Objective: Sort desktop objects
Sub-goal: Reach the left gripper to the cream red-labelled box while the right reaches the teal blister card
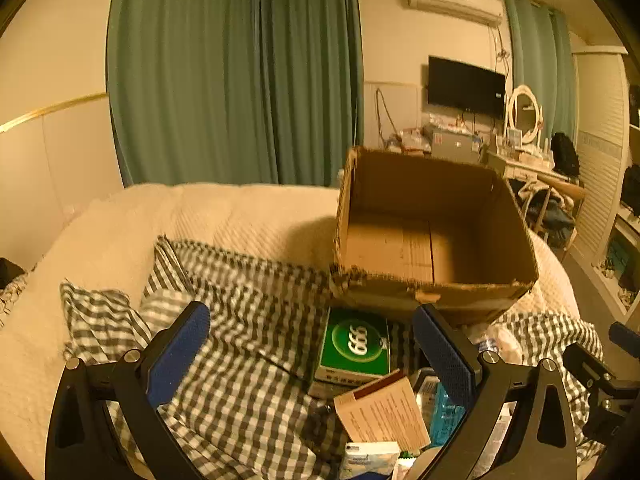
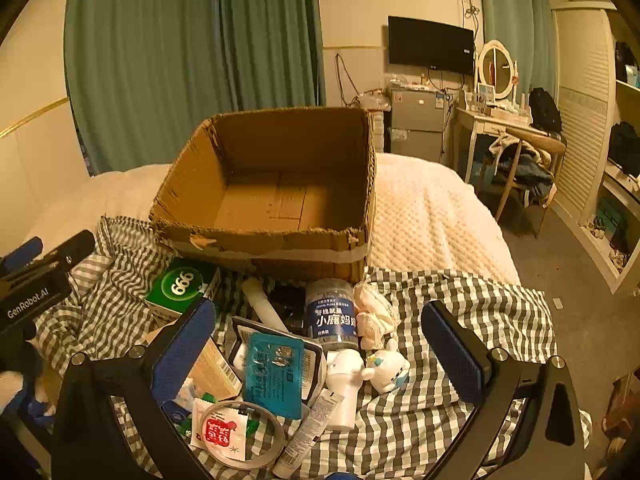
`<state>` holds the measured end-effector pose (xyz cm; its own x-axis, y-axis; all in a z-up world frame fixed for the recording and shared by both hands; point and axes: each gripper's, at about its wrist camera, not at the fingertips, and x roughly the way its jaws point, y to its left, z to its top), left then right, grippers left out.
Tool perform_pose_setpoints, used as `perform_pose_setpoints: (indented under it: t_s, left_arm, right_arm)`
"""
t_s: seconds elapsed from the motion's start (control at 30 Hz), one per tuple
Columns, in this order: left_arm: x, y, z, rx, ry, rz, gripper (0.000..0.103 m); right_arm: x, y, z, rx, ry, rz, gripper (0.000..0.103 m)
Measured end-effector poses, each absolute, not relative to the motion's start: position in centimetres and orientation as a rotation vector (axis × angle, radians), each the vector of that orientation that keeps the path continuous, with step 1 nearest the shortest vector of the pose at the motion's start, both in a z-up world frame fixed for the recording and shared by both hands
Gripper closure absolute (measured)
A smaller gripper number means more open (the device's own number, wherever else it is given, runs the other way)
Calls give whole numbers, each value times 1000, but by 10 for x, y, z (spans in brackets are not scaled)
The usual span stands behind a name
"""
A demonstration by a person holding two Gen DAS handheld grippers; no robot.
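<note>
one open cardboard box, one checked cloth, one green carton marked 999, one blue-labelled bottle, one teal sachet, one small white toy figure, one white tube, one red-and-white packet, one tan printed box, two grippers.

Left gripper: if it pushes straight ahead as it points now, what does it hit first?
Probably the green 999 box, lying between the open fingers of the left gripper on the checked cloth. The cardboard box sits just beyond it; depth is uncertain.
</note>
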<state>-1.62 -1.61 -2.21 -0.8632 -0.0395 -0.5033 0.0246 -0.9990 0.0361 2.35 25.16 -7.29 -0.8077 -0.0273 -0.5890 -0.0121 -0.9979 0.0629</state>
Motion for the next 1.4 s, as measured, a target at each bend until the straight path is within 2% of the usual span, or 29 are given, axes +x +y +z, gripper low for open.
perform_pose_setpoints:
  t_s: [0.73,1.1,1.3,1.4]
  left_arm:
    - [-54,6,-96,1234,-77,-2935,0]
    - [-65,17,-134,1436,45,-2854,0]
    - [-77,19,-140,1474,84,-2824,0]
    - [-81,23,-145,1497,92,-2812,0]
  right_arm:
    - [-11,265,-130,1189,-104,-2869,0]
    - [-26,249,-174,1340,-115,-2721,1]
    - [-30,240,-188,1387,-109,-2658,10]
    - [-31,237,-193,1403,-112,-2632,22]
